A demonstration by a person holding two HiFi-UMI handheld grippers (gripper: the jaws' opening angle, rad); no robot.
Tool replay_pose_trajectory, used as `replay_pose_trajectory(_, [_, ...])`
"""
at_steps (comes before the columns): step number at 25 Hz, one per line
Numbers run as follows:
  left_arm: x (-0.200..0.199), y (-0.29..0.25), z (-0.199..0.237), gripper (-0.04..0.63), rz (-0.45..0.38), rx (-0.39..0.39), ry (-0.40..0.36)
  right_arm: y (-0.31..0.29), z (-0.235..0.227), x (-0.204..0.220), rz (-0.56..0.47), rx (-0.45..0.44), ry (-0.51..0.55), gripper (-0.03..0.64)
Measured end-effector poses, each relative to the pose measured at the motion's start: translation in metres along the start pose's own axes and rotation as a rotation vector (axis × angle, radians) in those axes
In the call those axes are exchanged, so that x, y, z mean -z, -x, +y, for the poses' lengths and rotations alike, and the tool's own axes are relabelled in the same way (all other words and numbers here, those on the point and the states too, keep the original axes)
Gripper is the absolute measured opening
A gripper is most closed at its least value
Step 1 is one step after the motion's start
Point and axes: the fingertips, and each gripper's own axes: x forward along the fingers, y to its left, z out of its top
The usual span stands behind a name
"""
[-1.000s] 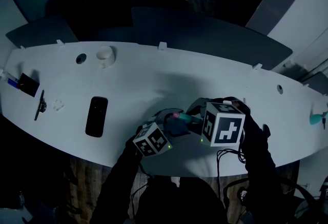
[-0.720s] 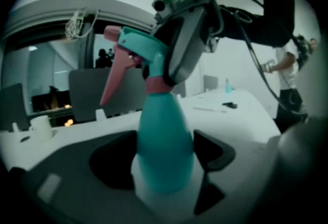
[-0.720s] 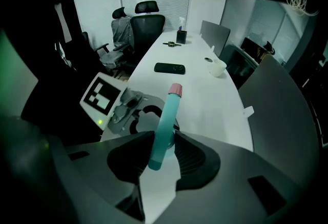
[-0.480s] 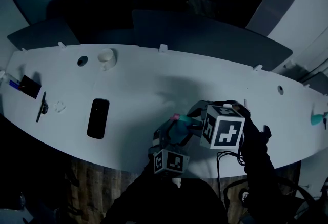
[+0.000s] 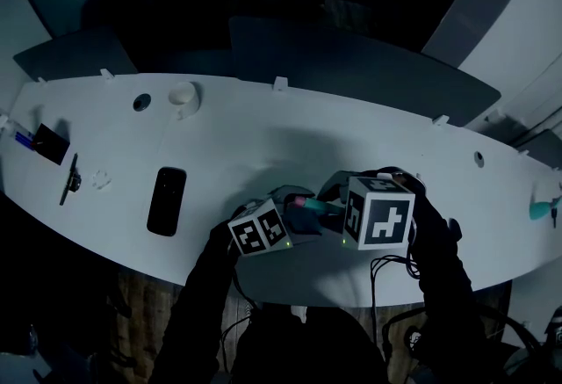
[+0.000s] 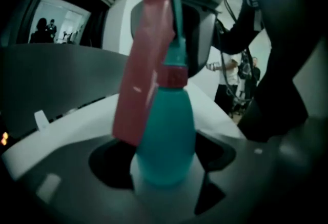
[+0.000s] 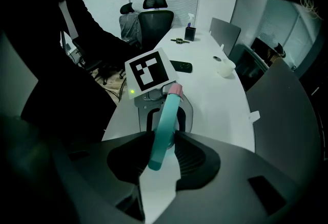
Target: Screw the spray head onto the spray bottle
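Note:
A teal spray bottle [image 6: 166, 136] stands upright between my left gripper's [image 6: 166, 169] jaws, which are shut on its body. The spray head [image 6: 148, 54], with a pink collar and a long pink trigger, sits on the bottle's neck. My right gripper [image 7: 163, 141] is shut on the head's narrow teal upper part [image 7: 165, 120]. In the head view both grippers meet at the table's near edge, the left gripper [image 5: 263, 233] just left of the right gripper [image 5: 373, 213], with the bottle and head [image 5: 312, 205] between them.
A black phone [image 5: 166, 200] lies left of the grippers. Farther back are a white cup [image 5: 183, 97] and a round hole [image 5: 141, 101]. A dark holder [image 5: 48, 145] and small items [image 5: 68, 180] sit at the far left. The table's [image 5: 263, 136] front edge is close below the grippers.
The left gripper swung down and under towards the table edge half a second ago, and has now turned back up to the left of the bottle. The right gripper has barely moved.

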Motion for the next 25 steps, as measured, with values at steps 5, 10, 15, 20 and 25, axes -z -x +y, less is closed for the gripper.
replay_pose_trajectory(5, [-0.001,0.004,0.007,0.362,-0.077,-0.265,0.064,0.000,-0.001,-0.002,-0.028,0.025,-0.024,0.132])
replay_pose_trajectory(10, [0.000,0.010,0.012,0.362,-0.100,-0.710,0.253,0.002,0.002,-0.004,-0.020,0.035,-0.022,0.132])
replay_pose_trajectory(15, [-0.005,0.017,0.006,0.364,-0.183,-0.748,0.242,0.001,0.005,-0.004,-0.036,0.026,-0.017,0.132])
replay_pose_trajectory(20, [-0.013,0.026,0.003,0.364,-0.234,-0.319,0.115,0.001,0.003,-0.003,-0.043,0.017,-0.022,0.132])
replay_pose_trajectory(25, [-0.005,0.009,-0.003,0.364,-0.114,0.008,-0.016,0.001,0.004,-0.004,-0.039,-0.002,-0.021,0.132])
